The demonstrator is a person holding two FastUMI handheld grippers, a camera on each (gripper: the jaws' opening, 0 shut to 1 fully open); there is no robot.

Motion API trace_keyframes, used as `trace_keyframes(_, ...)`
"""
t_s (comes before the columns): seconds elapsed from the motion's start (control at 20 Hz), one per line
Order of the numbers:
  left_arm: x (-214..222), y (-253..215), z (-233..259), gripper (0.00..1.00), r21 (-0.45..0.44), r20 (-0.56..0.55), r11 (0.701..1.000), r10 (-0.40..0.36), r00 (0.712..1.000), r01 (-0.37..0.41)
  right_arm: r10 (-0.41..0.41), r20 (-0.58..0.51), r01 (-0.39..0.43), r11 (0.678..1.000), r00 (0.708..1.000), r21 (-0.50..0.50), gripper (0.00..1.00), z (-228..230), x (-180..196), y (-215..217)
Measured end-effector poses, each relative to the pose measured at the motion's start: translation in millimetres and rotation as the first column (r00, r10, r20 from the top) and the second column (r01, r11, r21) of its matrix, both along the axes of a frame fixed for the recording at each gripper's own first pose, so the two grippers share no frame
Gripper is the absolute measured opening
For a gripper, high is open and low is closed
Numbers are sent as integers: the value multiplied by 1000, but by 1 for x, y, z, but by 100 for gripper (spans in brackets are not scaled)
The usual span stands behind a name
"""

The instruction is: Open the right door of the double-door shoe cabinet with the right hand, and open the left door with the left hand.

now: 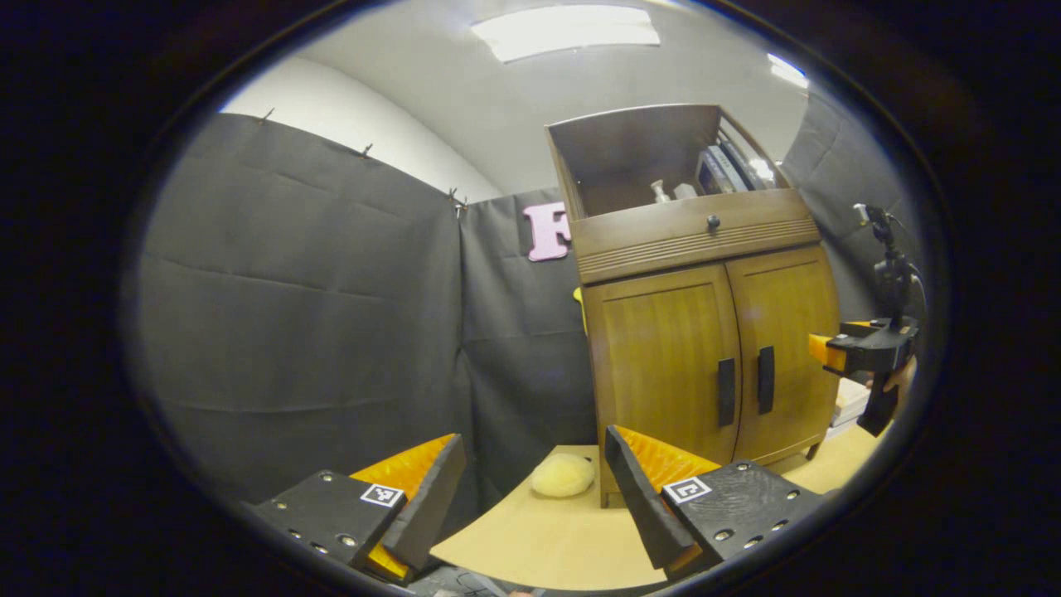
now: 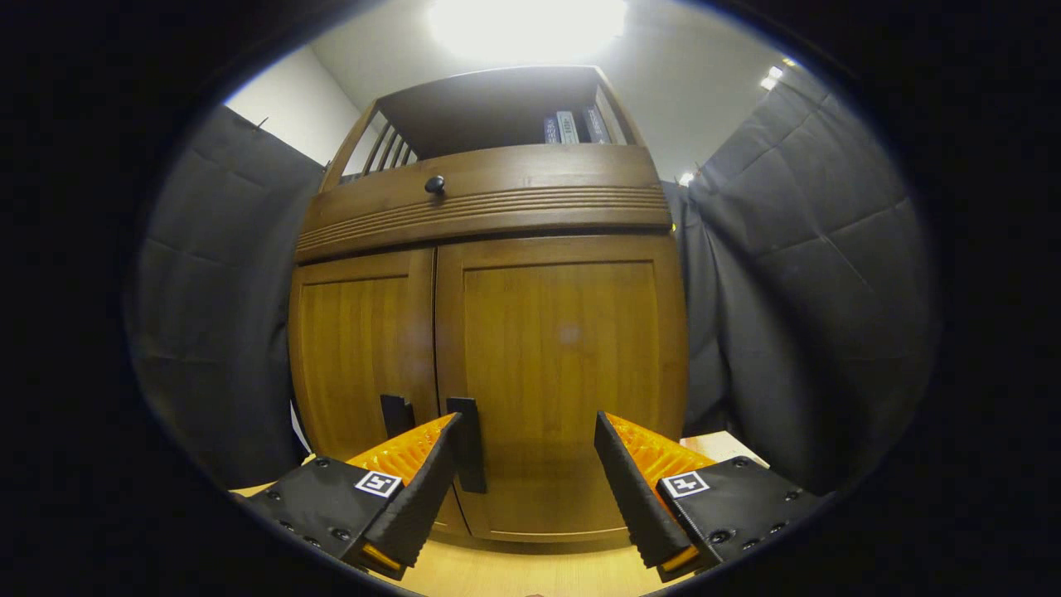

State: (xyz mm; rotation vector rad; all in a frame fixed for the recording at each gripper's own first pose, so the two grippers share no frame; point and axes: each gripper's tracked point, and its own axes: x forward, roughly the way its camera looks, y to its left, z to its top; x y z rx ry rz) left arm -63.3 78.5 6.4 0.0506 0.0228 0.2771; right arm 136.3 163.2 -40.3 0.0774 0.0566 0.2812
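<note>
Shoe cabinet stands on the counter against the booth wall, both doors closed. Doors look like stiff, light wooden panels on side hinges, best taken by the dark vertical handles: right handle, left handle. Right gripper is close, jaws wide; left gripper farther off, jaws wide, empty. Hinges and interior are hidden
</note>
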Motion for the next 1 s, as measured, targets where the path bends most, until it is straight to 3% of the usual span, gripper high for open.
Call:
trace_keyframes(0.65, -27, 42, -6, 97, 22, -25, 991, 132, 991, -131, 56, -65, -57, 998, 996, -11, 97, -45, 54, 65)
trace_keyframes(0.75, -28, 44, -9, 97, 22, -25, 989, 146, 989, -145, 57, -86, -59, 998, 995, -21, 93, -53, 65, 73)
trace_keyframes(0.85, -27, 45, -9, 97, 25, -25, 987, 157, 987, -156, 53, -109, -57, 998, 993, -30, 82, -63, 73, 78)
trace_keyframes(0.9, -27, 46, -10, 100, 25, -26, 987, 162, 986, -162, 53, -122, -58, 998, 991, -33, 70, -67, 77, 80)
trace_keyframes(1.0, -27, 46, -12, 100, 21, -28, 985, 170, 985, -169, 68, -150, -73, 997, 986, -27, 69, -73, 80, 83)
